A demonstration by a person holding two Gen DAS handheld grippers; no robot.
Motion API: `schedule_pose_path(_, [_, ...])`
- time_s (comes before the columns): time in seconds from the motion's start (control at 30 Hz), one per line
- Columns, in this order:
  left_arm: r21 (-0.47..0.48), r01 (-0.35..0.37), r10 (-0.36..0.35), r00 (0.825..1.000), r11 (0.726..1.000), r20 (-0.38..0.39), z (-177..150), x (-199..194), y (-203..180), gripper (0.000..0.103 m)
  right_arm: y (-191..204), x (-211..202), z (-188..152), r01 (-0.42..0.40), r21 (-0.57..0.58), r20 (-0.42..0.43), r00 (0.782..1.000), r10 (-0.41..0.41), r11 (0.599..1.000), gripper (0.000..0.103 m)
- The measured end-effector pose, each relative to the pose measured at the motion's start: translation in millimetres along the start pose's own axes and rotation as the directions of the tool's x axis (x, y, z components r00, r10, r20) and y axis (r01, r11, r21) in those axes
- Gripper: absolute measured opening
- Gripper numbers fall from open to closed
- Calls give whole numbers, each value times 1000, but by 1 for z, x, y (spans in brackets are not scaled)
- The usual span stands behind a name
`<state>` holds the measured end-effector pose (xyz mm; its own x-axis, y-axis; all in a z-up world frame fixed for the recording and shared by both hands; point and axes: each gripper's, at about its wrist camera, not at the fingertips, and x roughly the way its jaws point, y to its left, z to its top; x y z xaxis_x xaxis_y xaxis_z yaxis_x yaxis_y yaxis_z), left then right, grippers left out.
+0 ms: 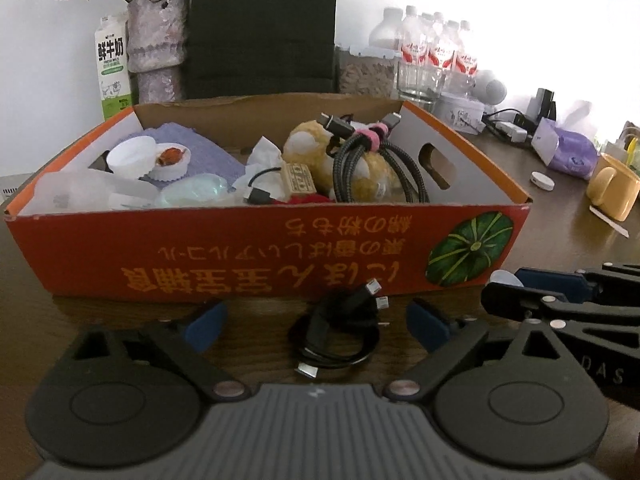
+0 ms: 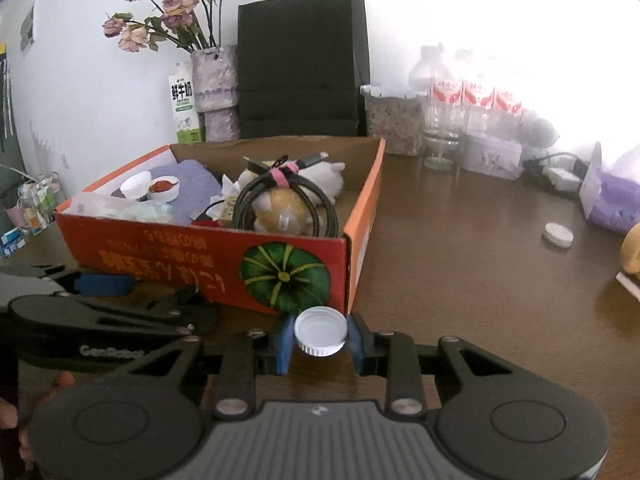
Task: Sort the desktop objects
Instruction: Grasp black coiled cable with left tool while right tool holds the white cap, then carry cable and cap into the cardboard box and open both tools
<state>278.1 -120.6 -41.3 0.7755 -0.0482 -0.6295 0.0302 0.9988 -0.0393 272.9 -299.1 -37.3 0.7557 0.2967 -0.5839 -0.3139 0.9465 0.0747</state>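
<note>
your left tongs (image 1: 316,322): jaws wide, straddling a coiled black cable (image 1: 334,334) without pressing it; the cable lies on the table (image 2: 460,248) just in front of the orange box (image 1: 224,256). your right tongs (image 2: 320,338): clamped on a white bottle cap (image 2: 320,330), at the box's near right corner. inside the box: a braided cable with pink tie (image 1: 372,160), yellow plush toy (image 1: 372,184), purple cloth (image 1: 200,148). another white cap (image 2: 557,234) sits well right of the box.
</note>
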Motion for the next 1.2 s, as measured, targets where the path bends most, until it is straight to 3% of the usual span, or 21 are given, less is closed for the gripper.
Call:
schedule_pose_path(0.13, [24,-21,21,1000,999,15,-2,-1,-6,76,2,0,-4,-8,-4,1,1000,8,1000,28])
schedule_pose_path(0.27, [50,-25,24,999,998,27,-4,-5,-11,48,6,-1,-6,-9,-25,2,1000,9,1000,28])
schedule_pose_path(0.57, [35,7,-8,1000,999,28,-7,-15,-1,46,10,-4,-7,-16,-28,15,1000,16,999,28])
schedule_pose_path(0.83, [38,31,-33,996,999,80,-7,-47,20,45,32,-21,-3,-42,-25,49,998,43,999,28])
schedule_pose_path(1.0, [21,55,-58,987,998,149,3,-77,43,45,55,-34,11,-70,-43,92,993,74,997,28])
schedule_pose_path(1.2, [11,75,-76,962,997,263,35,-101,70,45,85,-39,47,-77,-84,159,983,89,994,28])
